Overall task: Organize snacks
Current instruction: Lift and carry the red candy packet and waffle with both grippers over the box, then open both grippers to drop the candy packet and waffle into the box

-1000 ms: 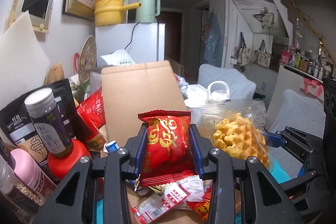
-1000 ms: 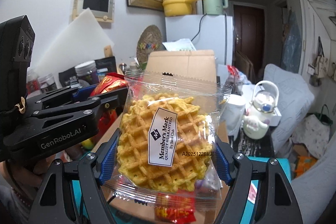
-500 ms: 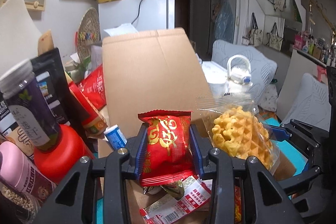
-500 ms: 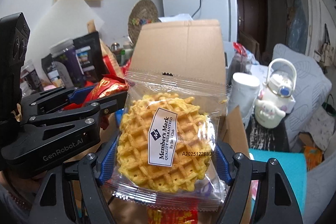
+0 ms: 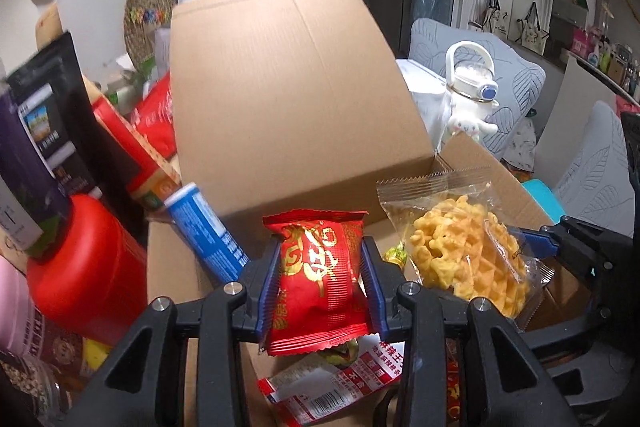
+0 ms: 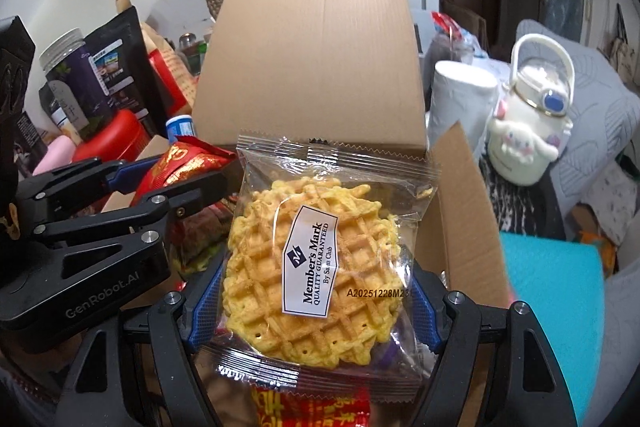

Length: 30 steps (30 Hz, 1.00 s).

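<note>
The left gripper [image 5: 320, 283] pinches a red foil snack pouch [image 5: 318, 287] across its width, blue pads pressed into both side faces; the right gripper [image 6: 310, 301] pinches a clear-wrapped waffle pack [image 6: 316, 267] the same way, by its two side edges. Both items hang above the open cardboard box [image 5: 280, 87], with its tall rear flap upright just behind them and a side flap [image 6: 464, 211] raised to the right. Handling judgement: both packs are light; the foil pouch is soft, air-filled and slick, so a mid-body grip suits it; the waffle is brittle and likely to crack under excess squeeze, so hold by the film margin or lightly at the widest point. Loose wrappers [image 5: 340, 383] already lie on the box floor beneath. Open room is limited: a blue tube [image 5: 208, 231] and red jar [image 5: 84, 267] crowd the left wall, the two grippers sit near each other, and the flaps bound the rear and right, so descent should be straight down between them
</note>
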{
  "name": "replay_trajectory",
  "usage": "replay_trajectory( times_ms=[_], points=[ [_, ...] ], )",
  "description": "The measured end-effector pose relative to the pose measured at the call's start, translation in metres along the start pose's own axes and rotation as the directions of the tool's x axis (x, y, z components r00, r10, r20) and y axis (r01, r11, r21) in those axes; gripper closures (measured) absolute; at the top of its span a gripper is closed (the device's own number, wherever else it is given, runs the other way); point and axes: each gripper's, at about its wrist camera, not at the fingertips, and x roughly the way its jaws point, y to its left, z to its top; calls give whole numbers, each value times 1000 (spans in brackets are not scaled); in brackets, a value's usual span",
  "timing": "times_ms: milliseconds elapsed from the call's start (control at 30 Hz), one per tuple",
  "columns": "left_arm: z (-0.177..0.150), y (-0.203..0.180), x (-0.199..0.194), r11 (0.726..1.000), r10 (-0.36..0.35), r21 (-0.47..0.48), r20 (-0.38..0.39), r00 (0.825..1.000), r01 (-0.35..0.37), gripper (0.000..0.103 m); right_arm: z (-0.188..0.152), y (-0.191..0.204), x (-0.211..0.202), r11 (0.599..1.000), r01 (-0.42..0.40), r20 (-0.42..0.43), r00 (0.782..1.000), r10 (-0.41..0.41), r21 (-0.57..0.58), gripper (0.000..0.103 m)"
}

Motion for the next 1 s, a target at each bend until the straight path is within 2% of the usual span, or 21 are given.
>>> replay_trajectory(
  times_ms=[533, 633, 700, 767, 900, 1000],
  points=[
    [-5, 6, 28, 999, -22, -26, -149, 989, 18, 65, -2, 0, 10, 1000, 16, -107, 994, -15, 10, 23],
    [-5, 5, 30, 1000, -2, -18, -165, 986, -1, 63, -3, 2, 9, 1000, 30, -113, 993, -30, -1, 19],
    [-5, 4, 33, 1000, 6, -29, -178, 984, -11, 58, -3, 3, 7, 999, 42, -108, 993, -43, -8, 18],
    [-5, 4, 34, 1000, 9, -26, -182, 983, -14, 53, -3, 3, 5, 998, 58, -106, 993, -59, -11, 18],
    [-3, 3, 29, 999, 48, -11, -170, 984, -50, 53, -5, 2, -1, 996, 84, -96, 992, -84, 1, 18],
    [-2, 3, 23, 999, 44, -5, -163, 986, -46, 53, -5, -1, -6, 996, 92, -92, 992, -91, 13, 18]
  ],
)
